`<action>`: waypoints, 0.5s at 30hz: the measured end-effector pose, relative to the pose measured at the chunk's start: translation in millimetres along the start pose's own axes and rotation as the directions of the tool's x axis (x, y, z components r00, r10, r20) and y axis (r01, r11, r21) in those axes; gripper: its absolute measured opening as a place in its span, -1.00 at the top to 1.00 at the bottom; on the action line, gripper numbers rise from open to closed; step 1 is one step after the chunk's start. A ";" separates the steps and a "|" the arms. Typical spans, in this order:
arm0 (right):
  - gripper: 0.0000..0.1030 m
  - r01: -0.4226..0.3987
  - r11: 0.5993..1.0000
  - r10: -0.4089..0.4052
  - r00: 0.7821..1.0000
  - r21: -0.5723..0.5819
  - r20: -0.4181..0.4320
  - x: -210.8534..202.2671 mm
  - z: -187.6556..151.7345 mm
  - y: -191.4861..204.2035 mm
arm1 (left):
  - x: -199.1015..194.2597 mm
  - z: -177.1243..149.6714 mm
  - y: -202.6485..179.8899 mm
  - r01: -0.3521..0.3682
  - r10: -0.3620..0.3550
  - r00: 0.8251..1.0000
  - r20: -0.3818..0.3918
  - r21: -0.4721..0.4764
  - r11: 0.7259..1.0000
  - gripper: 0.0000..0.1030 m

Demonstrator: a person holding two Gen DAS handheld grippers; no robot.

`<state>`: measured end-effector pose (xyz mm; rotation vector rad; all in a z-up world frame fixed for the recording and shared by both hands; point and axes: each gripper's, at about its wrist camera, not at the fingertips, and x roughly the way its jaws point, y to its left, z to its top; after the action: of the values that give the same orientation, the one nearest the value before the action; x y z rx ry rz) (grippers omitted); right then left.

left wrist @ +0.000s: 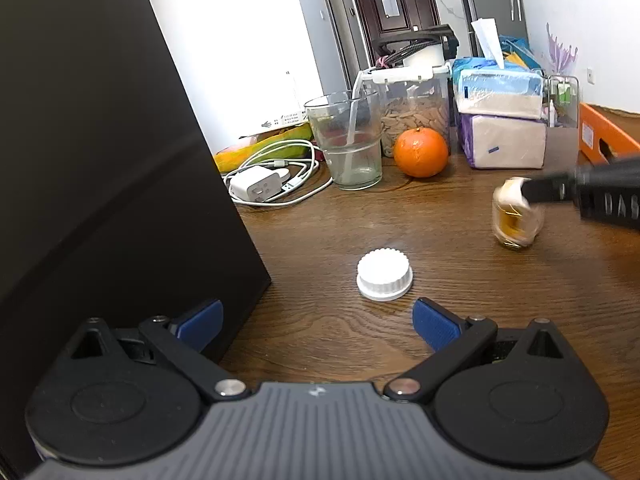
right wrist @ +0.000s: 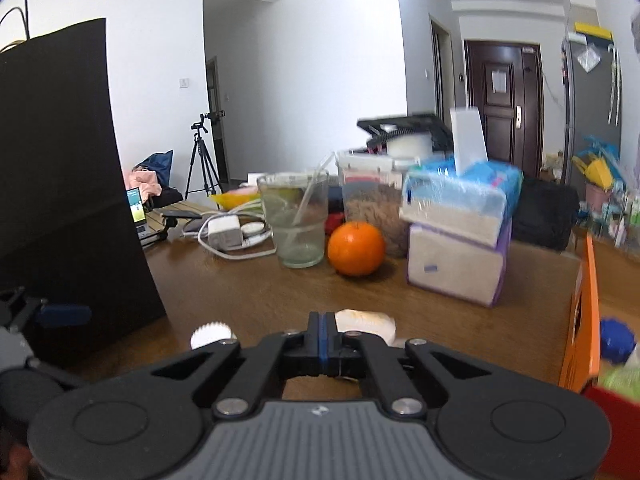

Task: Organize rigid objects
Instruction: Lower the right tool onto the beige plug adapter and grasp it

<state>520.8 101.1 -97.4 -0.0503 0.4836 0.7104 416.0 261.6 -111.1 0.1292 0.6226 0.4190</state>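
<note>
White walls (right wrist: 328, 60) and white ceiling, evenly lit by daylight. Dark brown entrance door (right wrist: 505, 108) at the far end, with a paper sheet on it. Wooden table (left wrist: 440, 240) with visible grain in front. Black tripod (right wrist: 202, 160) standing near an open doorway (right wrist: 214, 120). Grey fridge (left wrist: 494, 4) beside the door.

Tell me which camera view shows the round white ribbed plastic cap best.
The left wrist view. There the round white ribbed plastic cap lies whole on the brown wooden table, ahead of the open left gripper. In the right wrist view only the cap's top shows, small and blurred, behind the right gripper.
</note>
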 end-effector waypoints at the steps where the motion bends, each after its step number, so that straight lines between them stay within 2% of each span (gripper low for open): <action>1: 0.99 -0.011 1.000 0.011 1.000 0.012 -0.015 1.9 -3.6 -2.4 | -0.8 0.3 -0.4 0.002 -0.002 1.000 0.002 -0.003 1.000 -1.00; 2: 0.89 -0.013 1.000 0.013 1.000 0.020 -0.025 3.0 -6.0 -4.5 | -1.7 0.4 -0.7 0.002 -0.002 1.000 0.004 -0.005 1.000 -1.00; 4: 0.35 0.021 1.000 -0.020 0.999 0.020 -0.029 3.1 -9.1 -5.6 | -2.1 0.8 -0.6 0.000 0.000 1.000 0.004 -0.009 1.000 -1.00; 5: -0.27 0.032 0.999 -0.032 0.999 0.020 -0.020 2.1 -10.3 -6.6 | -1.8 0.9 -0.4 0.001 -0.001 1.000 0.003 -0.010 1.000 -1.00; 6: -0.74 0.047 0.999 -0.046 0.999 0.023 -0.006 0.6 -10.5 -8.0 | -1.5 0.9 -0.1 0.003 -0.003 1.000 0.002 -0.012 1.000 -1.00; 7: -0.79 0.069 0.997 -0.069 0.997 0.025 0.015 -1.0 -10.1 -9.3 | -1.2 1.0 0.0 0.004 -0.004 1.000 0.001 -0.013 1.000 -1.00; 9: -0.70 0.103 0.995 -0.103 0.994 0.008 0.024 2.0 -6.7 -9.7 | -0.7 1.0 0.5 0.008 -0.008 1.000 0.001 -0.013 1.000 -1.00; 10: -0.68 0.116 0.993 -0.116 0.993 0.005 0.016 7.2 -4.0 -10.9 | -0.8 0.9 0.3 0.009 -0.009 1.000 0.002 -0.013 1.000 -1.00; 12: -0.51 0.127 0.992 -0.127 0.992 -0.001 -0.022 23.3 0.6 -14.2 | -1.4 1.1 0.8 0.011 -0.011 1.000 0.003 -0.015 1.000 -1.00; 15: -0.51 0.146 0.989 -0.144 0.987 0.023 -0.076 43.2 2.4 -20.0 | -1.9 1.0 2.1 0.020 -0.020 1.000 0.001 -0.021 1.000 -1.00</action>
<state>562.7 112.9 -116.7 -0.0845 0.5549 0.5602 414.4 262.8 -108.7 0.1031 0.6181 0.4057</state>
